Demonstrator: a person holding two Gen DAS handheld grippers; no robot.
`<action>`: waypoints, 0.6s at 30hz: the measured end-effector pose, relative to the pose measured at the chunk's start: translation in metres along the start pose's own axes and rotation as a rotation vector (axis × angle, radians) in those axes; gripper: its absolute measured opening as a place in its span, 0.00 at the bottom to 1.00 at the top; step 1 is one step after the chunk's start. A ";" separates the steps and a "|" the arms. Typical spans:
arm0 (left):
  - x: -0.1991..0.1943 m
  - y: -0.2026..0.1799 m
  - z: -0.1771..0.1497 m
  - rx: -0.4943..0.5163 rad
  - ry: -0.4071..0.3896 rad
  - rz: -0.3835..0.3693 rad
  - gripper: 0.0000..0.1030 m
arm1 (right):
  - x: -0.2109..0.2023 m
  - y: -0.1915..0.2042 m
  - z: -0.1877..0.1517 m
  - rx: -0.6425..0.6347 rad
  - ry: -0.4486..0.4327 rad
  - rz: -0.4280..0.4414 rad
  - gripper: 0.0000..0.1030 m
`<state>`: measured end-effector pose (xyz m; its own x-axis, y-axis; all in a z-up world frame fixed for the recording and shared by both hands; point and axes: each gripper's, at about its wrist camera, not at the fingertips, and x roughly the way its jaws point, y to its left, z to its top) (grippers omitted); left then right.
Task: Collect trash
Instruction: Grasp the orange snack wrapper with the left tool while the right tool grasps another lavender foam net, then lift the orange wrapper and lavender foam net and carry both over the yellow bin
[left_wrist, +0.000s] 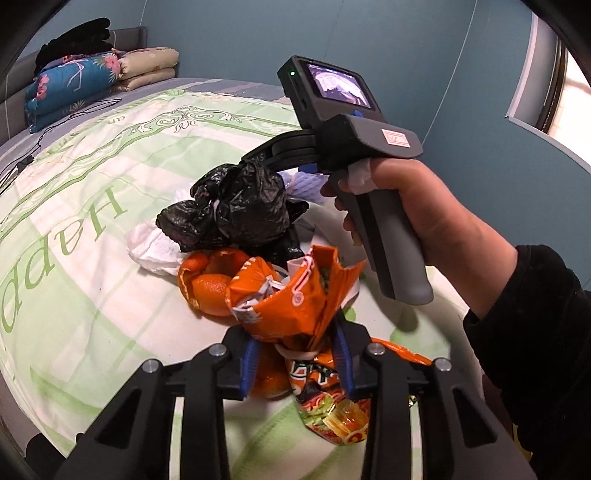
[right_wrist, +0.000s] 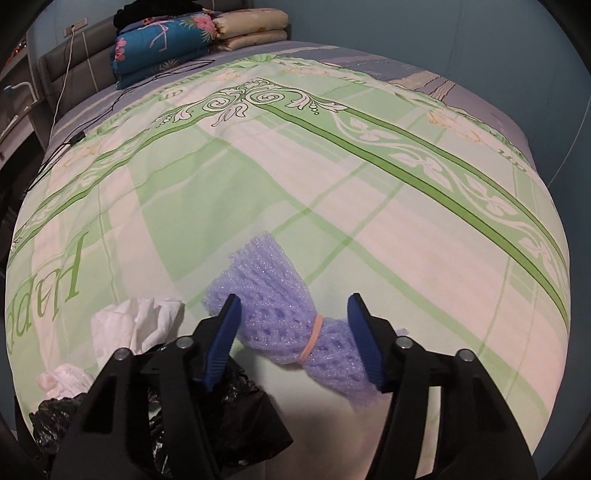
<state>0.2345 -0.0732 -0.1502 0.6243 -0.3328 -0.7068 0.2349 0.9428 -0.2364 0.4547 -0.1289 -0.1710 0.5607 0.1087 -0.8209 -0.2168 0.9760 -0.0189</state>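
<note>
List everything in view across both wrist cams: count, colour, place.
snack bag: 1, orange, between left gripper's fingers
orange peel: 1 pile, orange, on the quilt left of snack bag
black plastic bag: 1, black, crumpled behind the peel
tissues: a few, white, beside black bag
foam net: 1, purple, rubber-banded, between right gripper's fingers
quilt: 1, green-white, covers bed
folded bedding: 1 stack, blue floral and beige, at headboard
cable: 1, black, near headboard
left gripper: shut on snack bag
right gripper: open around foam net
</note>
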 end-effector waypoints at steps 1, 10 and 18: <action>-0.001 0.000 0.000 0.000 -0.002 -0.003 0.31 | 0.000 0.000 0.001 0.003 -0.001 -0.006 0.37; -0.011 0.014 0.002 -0.013 -0.003 -0.056 0.29 | -0.010 -0.002 0.002 0.047 -0.025 -0.016 0.10; -0.034 0.023 0.000 -0.031 -0.027 -0.100 0.29 | -0.048 -0.010 0.000 0.091 -0.083 0.006 0.09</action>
<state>0.2187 -0.0403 -0.1320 0.6189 -0.4257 -0.6601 0.2748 0.9047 -0.3258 0.4296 -0.1438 -0.1313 0.6244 0.1260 -0.7709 -0.1492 0.9880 0.0407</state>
